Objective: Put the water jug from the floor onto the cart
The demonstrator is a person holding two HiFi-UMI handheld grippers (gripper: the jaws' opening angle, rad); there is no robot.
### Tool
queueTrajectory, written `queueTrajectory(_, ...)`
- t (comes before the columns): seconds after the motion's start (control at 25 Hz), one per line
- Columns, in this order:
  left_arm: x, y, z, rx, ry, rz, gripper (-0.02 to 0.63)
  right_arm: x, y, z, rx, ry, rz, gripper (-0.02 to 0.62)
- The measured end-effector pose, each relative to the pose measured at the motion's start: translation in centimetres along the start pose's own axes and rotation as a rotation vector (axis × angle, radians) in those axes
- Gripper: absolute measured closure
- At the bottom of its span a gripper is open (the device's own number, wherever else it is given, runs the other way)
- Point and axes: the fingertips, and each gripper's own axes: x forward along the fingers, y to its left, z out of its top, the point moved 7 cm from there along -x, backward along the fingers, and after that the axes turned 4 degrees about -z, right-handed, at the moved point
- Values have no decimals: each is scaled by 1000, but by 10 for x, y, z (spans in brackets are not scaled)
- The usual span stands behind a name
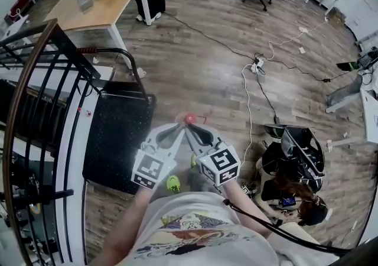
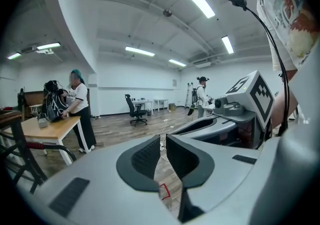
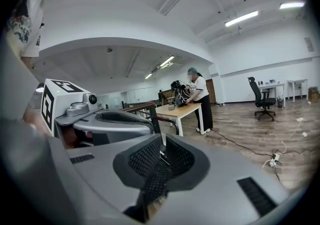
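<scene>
Both tools are up in front of the body, side by side. The left gripper (image 1: 175, 130) has its jaws pressed together on nothing, and the right gripper (image 1: 195, 132) is the same, pads closed and empty, tips almost touching above a small red mark (image 1: 190, 119) on the pale wood-plank floor (image 1: 195, 70). And the water jug? No view shows it, so it must be somewhere outside these frames. The flat black platform cart (image 1: 118, 135) with its curved black handle sits just to the left, deck bare. This looks like the search-and-approach step, nothing lifted yet. To do it well, find the jug first, open both sets of jaws wide before reaching down, take it from opposite sides for balance, and keep clear of the white cables (image 1: 248, 90) trailing to the right.
</scene>
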Motion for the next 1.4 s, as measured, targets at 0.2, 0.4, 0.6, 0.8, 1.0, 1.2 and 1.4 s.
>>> queueTrajectory(0.2, 42, 18, -2, -30, 34, 56, 591, 23, -44, 2, -5, 16, 66, 575)
queueTrajectory(0.4, 80, 30, -14, -49, 63, 129, 591, 44, -83, -8, -23, 44, 146, 575)
queueTrajectory(0.6, 87, 28, -22, -83, 92, 188, 592, 55, -94, -13, -34, 68, 224, 575)
queueTrajectory(0.8, 107, 40, -43, -84, 132, 199, 592, 74, -109, -27, -29, 86, 235, 575)
queueTrajectory(1.0, 131, 53, -54, -68, 138, 184, 592, 86, -129, -45, -7, 112, 206, 575)
queueTrajectory(1.2, 150, 74, -82, -73, 144, 156, 591, 110, -140, -67, -14, 146, 175, 575)
queueTrajectory(1.4, 167, 89, -126, -107, 158, 123, 591, 136, -148, -104, -42, 190, 142, 575)
